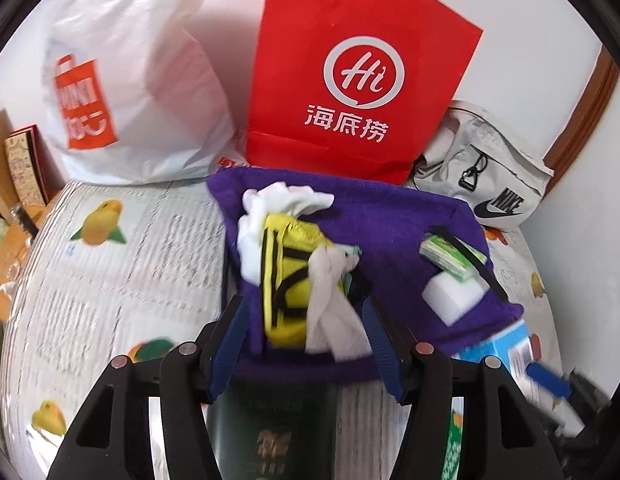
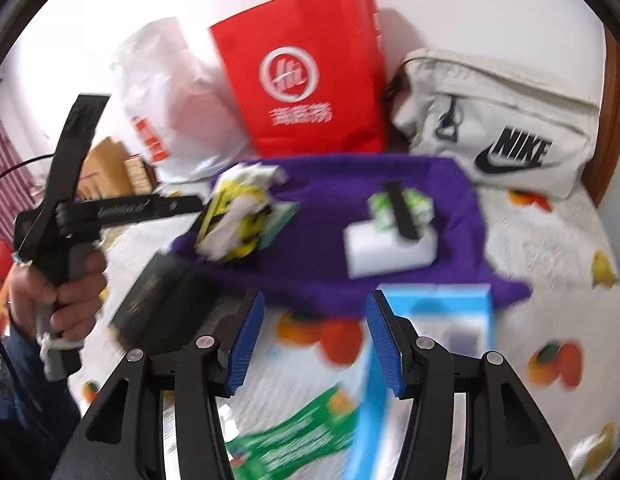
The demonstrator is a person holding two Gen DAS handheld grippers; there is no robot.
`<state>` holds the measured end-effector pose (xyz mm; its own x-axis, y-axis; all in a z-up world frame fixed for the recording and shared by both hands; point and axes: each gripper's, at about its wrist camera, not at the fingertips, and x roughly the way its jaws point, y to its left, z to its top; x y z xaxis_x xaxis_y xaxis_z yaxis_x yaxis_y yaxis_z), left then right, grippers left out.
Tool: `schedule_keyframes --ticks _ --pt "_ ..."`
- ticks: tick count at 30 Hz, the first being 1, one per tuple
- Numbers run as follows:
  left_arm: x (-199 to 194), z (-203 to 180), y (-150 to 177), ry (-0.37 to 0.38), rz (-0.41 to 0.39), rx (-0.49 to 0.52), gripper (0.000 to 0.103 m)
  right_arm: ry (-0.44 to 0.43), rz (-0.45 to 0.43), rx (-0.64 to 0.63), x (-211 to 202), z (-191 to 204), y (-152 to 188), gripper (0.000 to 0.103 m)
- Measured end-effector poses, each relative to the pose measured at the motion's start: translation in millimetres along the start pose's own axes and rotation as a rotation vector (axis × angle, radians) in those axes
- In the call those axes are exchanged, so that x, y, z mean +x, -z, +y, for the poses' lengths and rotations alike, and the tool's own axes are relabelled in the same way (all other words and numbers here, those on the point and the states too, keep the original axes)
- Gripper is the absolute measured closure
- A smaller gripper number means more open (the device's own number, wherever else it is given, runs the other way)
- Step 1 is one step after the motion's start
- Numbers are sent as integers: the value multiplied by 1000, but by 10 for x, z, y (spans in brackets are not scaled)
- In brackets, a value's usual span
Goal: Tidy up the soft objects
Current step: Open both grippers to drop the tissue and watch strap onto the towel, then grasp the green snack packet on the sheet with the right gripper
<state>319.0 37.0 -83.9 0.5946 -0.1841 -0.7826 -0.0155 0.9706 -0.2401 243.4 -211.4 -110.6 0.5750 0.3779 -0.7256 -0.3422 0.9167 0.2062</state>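
A plain white wall (image 1: 230, 12) closes the far side of the scene. At far right runs a brown wooden frame (image 1: 582, 112). The tabletop (image 1: 122, 280) wears a white cloth printed with orange fruit. Red striped fabric (image 2: 6, 160) hangs at far left. Light is bright and even.

On the fruit-printed tablecloth (image 1: 110, 264) lies a purple fleece cloth (image 1: 390, 216); on its left sits a yellow pouch bundled with white socks (image 1: 294, 276), on its right a white foam block (image 1: 450, 292) under a green banded packet (image 1: 450, 254). Behind stand a white plastic bag (image 1: 142, 80), red paper bag (image 1: 358, 60) and grey fabric pouch (image 1: 490, 176).
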Motion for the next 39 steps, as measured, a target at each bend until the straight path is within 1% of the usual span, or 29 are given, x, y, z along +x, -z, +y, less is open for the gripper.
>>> schedule_keyframes --ticks 3,5,6,8,11,14,15,18,21,22,24,25,29,30,33,35,36,38,39 --pt "-145 88 170 17 2 -16 46 4 29 18 -36 163 244 49" --pt "-227 148 295 30 -5 -20 46 15 60 51 -16 250 450 47" --pt "-262 179 366 36 -15 -17 44 23 61 70 -14 265 520 47" --pt "-291 221 488 18 -19 -12 44 44 80 106 13 323 696 46" --pt "-331 294 626 28 -12 -9 44 111 115 130 68 410 849 45" --pt "-413 381 738 58 -20 -26 44 191 100 171 98 456 964 45" --pt "-454 410 783 63 -24 -32 44 225 92 190 119 462 990 44" --pt "-556 470 893 91 -44 -21 44 270 80 254 202 442 1038 41" --pt "-606 531 981 103 -49 -16 44 308 70 336 314 391 1061 41" --pt "-621 551 1004 98 -53 -11 44 312 67 361 343 371 1069 41" --pt "-665 596 1046 46 -81 -5 44 331 40 405 382 348 1073 41" --pt "-694 620 1066 28 -98 1 44 353 23 409 394 360 1061 41" --pt "-735 710 1098 24 -116 -4 44 422 0 412 486 402 1010 40" --pt "-733 720 1100 23 -115 -6 44 434 -6 407 513 419 1003 39" --pt "-731 745 1130 20 -106 -6 44 469 1 330 573 487 993 39" --pt "-747 757 1158 14 -104 -7 44 486 1 271 592 519 1001 43" --pt "-755 761 1172 14 -103 -8 44 480 0 263 584 512 1004 45" --pt "-773 768 1209 14 -94 -13 44 467 -9 276 545 458 1005 56" --pt "-780 764 1225 11 -91 -14 44 446 -13 277 519 420 1008 60"
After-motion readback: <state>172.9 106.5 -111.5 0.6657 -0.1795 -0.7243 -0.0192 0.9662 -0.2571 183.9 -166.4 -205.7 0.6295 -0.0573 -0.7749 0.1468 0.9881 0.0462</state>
